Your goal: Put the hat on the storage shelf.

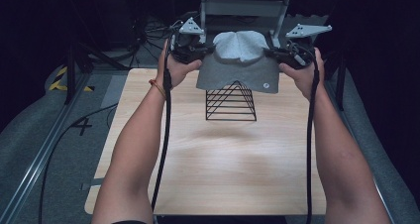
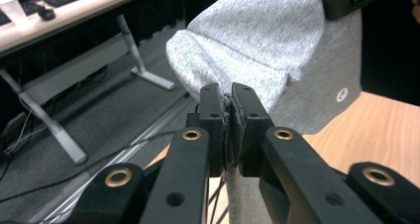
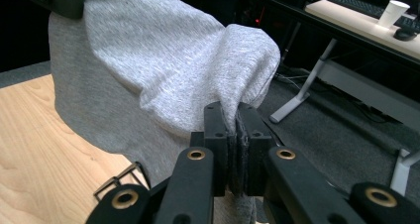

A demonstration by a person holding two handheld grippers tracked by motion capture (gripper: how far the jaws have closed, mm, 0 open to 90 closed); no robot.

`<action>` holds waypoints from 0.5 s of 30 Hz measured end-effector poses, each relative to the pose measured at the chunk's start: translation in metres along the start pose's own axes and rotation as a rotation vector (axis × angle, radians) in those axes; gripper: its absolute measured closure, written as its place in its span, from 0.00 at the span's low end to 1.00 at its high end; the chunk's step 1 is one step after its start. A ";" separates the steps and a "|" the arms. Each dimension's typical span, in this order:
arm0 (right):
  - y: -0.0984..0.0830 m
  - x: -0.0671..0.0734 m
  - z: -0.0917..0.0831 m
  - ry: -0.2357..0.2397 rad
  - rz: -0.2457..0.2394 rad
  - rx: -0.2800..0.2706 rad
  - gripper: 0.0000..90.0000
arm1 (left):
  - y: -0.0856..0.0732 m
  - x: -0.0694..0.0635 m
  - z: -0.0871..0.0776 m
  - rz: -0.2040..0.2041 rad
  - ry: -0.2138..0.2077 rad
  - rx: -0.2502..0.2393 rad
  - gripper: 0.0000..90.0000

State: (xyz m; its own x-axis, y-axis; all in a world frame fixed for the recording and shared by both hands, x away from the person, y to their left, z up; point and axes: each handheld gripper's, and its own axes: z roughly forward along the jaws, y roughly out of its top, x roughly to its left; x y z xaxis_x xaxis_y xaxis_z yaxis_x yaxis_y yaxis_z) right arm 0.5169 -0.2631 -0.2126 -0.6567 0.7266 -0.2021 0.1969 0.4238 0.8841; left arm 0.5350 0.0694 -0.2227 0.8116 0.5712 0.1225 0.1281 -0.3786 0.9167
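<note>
A grey cloth garment (image 1: 239,60) hangs stretched between my two grippers above the far end of the wooden table (image 1: 218,159). My left gripper (image 1: 207,49) is shut on its left edge, and the cloth (image 2: 257,50) shows pinched between the black jaws (image 2: 227,97). My right gripper (image 1: 273,53) is shut on the right edge, with the cloth (image 3: 163,60) bunched above its jaws (image 3: 236,112). The lower hem drapes over the top of a black wire rack (image 1: 231,102) that stands on the table. A small round white mark (image 1: 266,85) sits near the hem's right corner.
Beyond the table's far edge stands a grey metal frame (image 1: 242,8). Cables (image 1: 148,30) lie on the grey floor at the back left. A desk with a keyboard and a white cup (image 3: 393,11) stands farther off.
</note>
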 end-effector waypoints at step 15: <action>-0.006 0.015 -0.019 0.016 -0.027 -0.026 0.95 | -0.006 -0.021 -0.016 0.041 -0.025 0.003 0.94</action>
State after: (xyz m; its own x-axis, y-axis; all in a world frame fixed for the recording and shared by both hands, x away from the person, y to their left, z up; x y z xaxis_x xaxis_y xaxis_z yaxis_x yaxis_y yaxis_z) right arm 0.4918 -0.2651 -0.2131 -0.6728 0.7065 -0.2193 0.1602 0.4285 0.8892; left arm 0.5084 0.0716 -0.2245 0.8300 0.5372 0.1503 0.0963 -0.4033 0.9100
